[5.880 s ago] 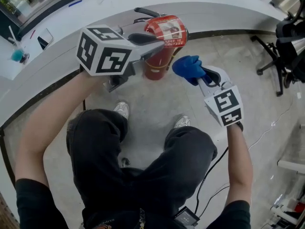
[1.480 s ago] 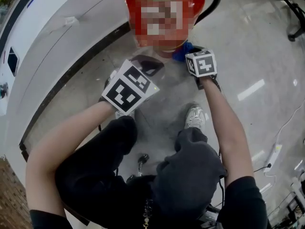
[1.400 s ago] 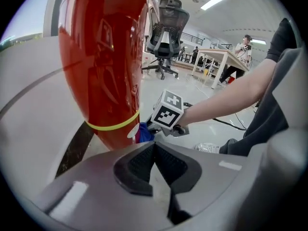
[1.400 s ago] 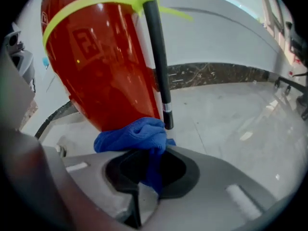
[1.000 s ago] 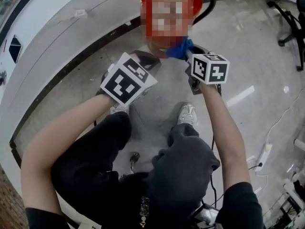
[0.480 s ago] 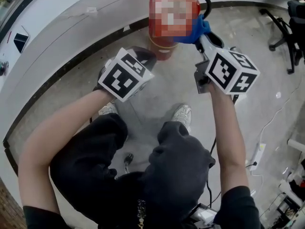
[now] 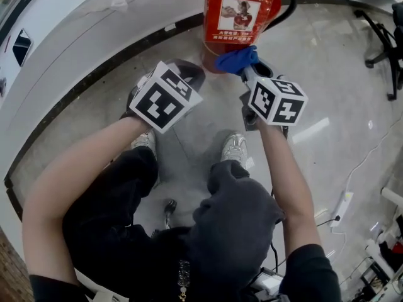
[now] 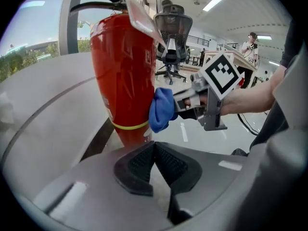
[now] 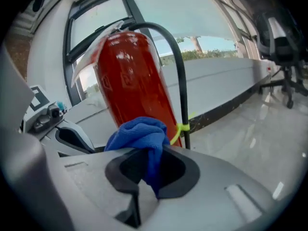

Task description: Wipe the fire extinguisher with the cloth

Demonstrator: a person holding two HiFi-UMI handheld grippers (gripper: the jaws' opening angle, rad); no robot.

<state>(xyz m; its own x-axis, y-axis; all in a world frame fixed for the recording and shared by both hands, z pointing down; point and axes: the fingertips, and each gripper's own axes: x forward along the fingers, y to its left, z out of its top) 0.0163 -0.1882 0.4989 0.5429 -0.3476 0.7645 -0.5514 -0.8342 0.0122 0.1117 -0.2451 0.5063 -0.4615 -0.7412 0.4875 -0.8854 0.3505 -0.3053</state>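
The red fire extinguisher [image 7: 239, 11] stands upright on the floor ahead of me, its black hose [image 9: 179, 81] hanging down its side. My right gripper [image 7: 249, 74] is shut on a bunched blue cloth [image 7: 236, 60], which is pressed against the lower front of the cylinder, just below the label. The left gripper view shows the cloth [image 8: 161, 109] against the red body [image 8: 124, 76], a little above the yellow band. My left gripper [image 7: 189, 74] is shut and empty. It points at the extinguisher's base from the left, without touching it.
A white curved wall [image 7: 75, 49] with a dark base strip runs behind and to the left of the extinguisher. An office chair [image 7: 384, 36] stands at the right. A power strip and cable [image 7: 343, 203] lie on the floor. My shoes [image 7: 234, 148] are below the grippers.
The right gripper carried the cloth up the extinguisher's right side, then back down to its lower front. The left gripper stayed shut near the base.
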